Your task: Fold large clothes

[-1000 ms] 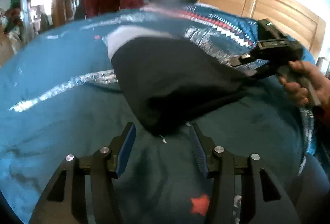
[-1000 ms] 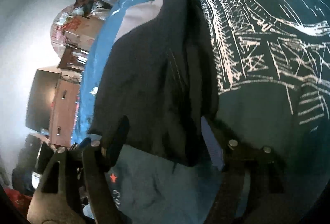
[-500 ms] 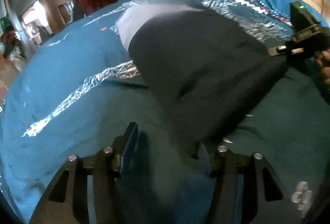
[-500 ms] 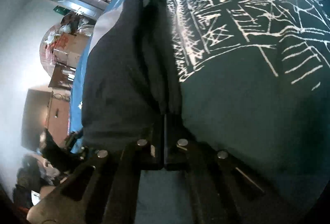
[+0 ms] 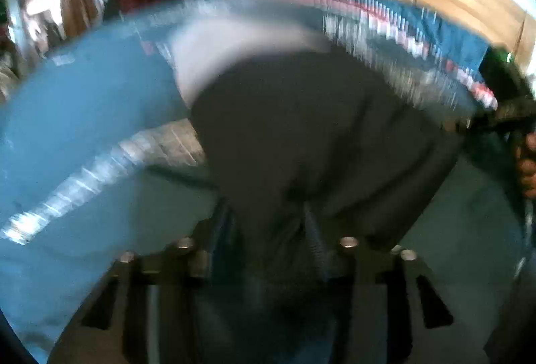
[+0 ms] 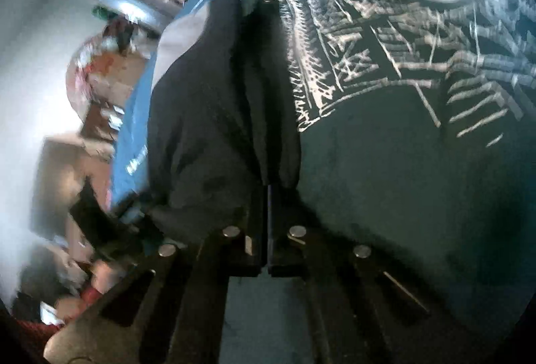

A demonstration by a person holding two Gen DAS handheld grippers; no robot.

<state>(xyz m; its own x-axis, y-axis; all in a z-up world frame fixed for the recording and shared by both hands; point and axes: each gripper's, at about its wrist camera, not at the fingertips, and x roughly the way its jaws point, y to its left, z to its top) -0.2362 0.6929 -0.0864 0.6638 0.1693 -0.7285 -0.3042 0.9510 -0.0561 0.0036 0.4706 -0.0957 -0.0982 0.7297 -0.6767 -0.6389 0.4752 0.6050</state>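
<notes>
Dark garment (image 6: 214, 129) spread on the teal bedspread (image 6: 385, 179).
Its edge is clamped in the closed right tongs (image 6: 268, 196); cloth is straddled by the half-open left tongs (image 5: 268, 223), which have just been narrowing.

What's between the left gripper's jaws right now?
In the left wrist view, the near edge of the dark garment sits between the closing jaws of the left gripper.

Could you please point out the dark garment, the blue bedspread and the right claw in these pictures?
dark garment (image 5: 311, 136): left wrist view, middle of its dark fabric.
blue bedspread (image 5: 83, 109): left wrist view, bare stretch left of the garment.
right claw (image 6: 267, 193): right wrist view, between its closed fingertips, at the garment's edge.
</notes>
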